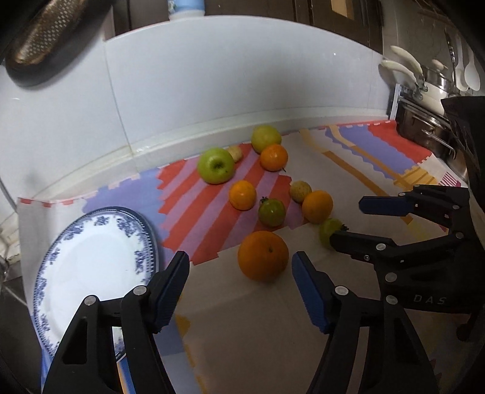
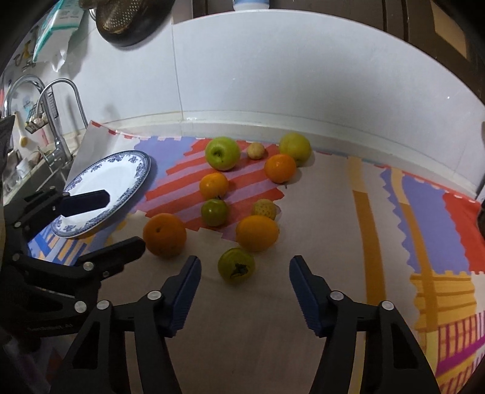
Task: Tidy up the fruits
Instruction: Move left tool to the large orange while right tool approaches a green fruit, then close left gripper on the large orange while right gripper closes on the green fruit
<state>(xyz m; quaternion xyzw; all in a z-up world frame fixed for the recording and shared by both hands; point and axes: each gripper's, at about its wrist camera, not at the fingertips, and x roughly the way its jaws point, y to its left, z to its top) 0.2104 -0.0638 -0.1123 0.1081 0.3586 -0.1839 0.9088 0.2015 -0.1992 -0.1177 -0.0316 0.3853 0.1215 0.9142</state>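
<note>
Several fruits lie loose on a patterned mat [image 1: 348,169]: a large orange [image 1: 262,255] [image 2: 164,235], a green apple [image 1: 215,165] [image 2: 222,152], smaller oranges, green persimmons [image 2: 236,264] and pale yellow fruits. An empty blue-and-white plate [image 1: 91,260] [image 2: 106,188] sits at the left. My left gripper [image 1: 241,269] is open and empty, with the large orange just ahead between its fingers. My right gripper [image 2: 245,272] is open and empty, with a green persimmon between its fingertips. Each gripper shows in the other's view.
A white tiled wall [image 1: 227,91] backs the counter. A sink with taps [image 2: 57,121] lies at the far left, beyond the plate. Pots and utensils [image 1: 430,91] stand at the right end. A strainer [image 2: 127,18] hangs on the wall.
</note>
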